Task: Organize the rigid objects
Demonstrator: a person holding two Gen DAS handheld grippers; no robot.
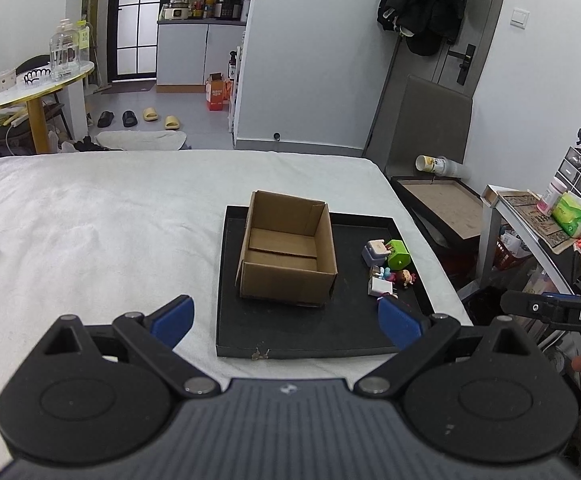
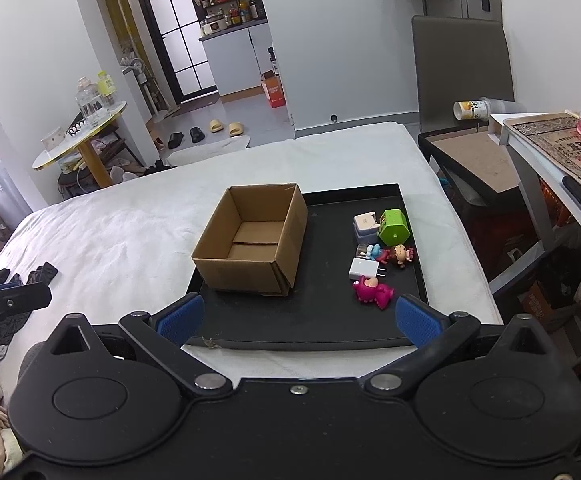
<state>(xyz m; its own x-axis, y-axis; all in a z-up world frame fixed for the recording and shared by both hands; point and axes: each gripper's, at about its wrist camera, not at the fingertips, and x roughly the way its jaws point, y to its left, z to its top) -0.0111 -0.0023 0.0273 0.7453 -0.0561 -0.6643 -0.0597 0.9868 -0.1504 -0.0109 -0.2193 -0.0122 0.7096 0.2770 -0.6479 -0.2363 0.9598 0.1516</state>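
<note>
Now | left hand-held gripper (image 1: 284, 322) and right hand-held gripper (image 2: 298, 318): both wide open, empty | small hard plastic toys and white chargers (image 2: 378, 248): ahead-right on black tray (image 2: 330, 320), beside empty brown cardboard box (image 2: 250, 236) | judged light, stiff, slightly slick; pinch across bodies, pink figurine (image 2: 372, 290) nearest.

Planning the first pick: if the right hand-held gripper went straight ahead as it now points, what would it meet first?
Probably the cardboard box on the black tray; the right hand-held gripper, jaws open, centres near its right front corner. The toys sit further right. Depth is uncertain.
</note>
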